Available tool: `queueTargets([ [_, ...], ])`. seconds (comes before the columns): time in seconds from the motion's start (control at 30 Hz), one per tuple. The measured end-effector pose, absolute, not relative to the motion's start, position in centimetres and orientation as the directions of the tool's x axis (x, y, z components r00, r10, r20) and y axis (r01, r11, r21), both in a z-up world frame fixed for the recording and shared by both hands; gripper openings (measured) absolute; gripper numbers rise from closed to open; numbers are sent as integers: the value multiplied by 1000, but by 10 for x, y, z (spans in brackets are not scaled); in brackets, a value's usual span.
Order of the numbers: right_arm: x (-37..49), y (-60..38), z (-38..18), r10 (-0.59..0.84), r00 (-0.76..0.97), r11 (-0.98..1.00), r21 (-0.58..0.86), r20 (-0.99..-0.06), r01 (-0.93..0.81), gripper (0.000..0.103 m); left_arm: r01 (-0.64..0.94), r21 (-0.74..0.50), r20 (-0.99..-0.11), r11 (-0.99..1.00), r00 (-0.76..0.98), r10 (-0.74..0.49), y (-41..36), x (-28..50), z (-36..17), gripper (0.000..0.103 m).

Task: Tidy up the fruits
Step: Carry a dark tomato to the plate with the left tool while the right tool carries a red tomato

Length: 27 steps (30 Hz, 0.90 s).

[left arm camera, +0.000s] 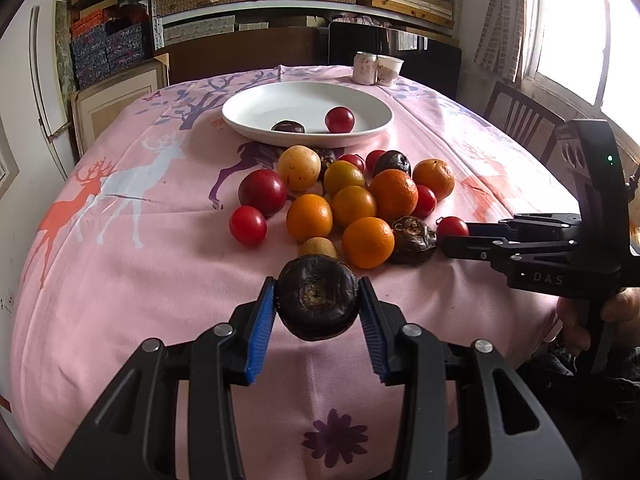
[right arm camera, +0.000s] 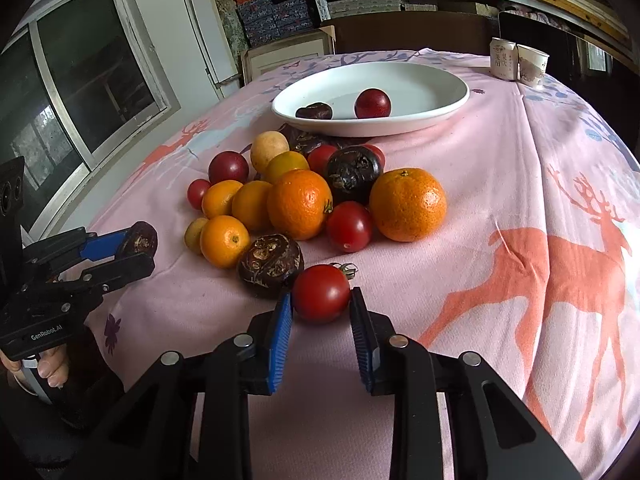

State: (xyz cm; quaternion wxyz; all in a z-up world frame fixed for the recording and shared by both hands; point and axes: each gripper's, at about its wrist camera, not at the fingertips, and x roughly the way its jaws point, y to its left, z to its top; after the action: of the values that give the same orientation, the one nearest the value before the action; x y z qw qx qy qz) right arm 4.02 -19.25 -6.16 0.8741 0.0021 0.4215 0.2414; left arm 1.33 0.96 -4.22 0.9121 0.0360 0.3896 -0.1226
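1. Right wrist view: a small red tomato [right arm camera: 321,293] sits directly between the blue pads [right arm camera: 280,332] of the right gripper [right arm camera: 321,312], at the very front of that gripper. The pads meet its left and right flanks, so the right gripper is closed on it. The tomato rests on the pink tablecloth [right arm camera: 500,184], at the near edge of the fruit pile.
2. The tomato is round, glossy and deep red, with no long axis to speak of. A dry green stalk projects from its far side, clear of the pads.
3. Touching its far left side lies a dark brown, wrinkled fruit [right arm camera: 270,265]. Judged risk: a lift may nudge it.
4. The white plate [right arm camera: 448,112] lies straight ahead beyond the pile, well apart from the tomato. It holds one dark fruit [right arm camera: 314,111] and one red fruit [right arm camera: 372,103]. The coming move is judged to be up and forward over the oranges [right arm camera: 407,204] to the plate.
5. Left wrist view: the left gripper [left arm camera: 318,306] grips a second dark, flattened round fruit [left arm camera: 317,298] narrowly between its pads, raised off the cloth on the near side of the pile.
6. Both hands stand at a similar remove from the plate; the right gripper lies to the right of the pile, the left gripper in front of it.
7. A can [right arm camera: 503,58] and a paper cup [right arm camera: 532,65] stand behind the plate.
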Motion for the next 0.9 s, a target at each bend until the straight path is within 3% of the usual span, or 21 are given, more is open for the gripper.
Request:
queueTargets([
  [0.5, 50, -227, -12, 446, 627, 891, 250, -638, -379, 29, 261, -54, -672, 964, 704, -229, 9, 36, -16, 40],
  [0.77, 115, -228, 26, 415, 680, 909, 255, -604, -329, 29, 249, -86, -614, 965, 749, -248, 1, 121, 21, 40],
  [0.9, 164, -220, 27, 389, 683, 921, 254, -618, -295, 29, 232, -91, -637, 968, 734, -236, -8, 184, 26, 40],
])
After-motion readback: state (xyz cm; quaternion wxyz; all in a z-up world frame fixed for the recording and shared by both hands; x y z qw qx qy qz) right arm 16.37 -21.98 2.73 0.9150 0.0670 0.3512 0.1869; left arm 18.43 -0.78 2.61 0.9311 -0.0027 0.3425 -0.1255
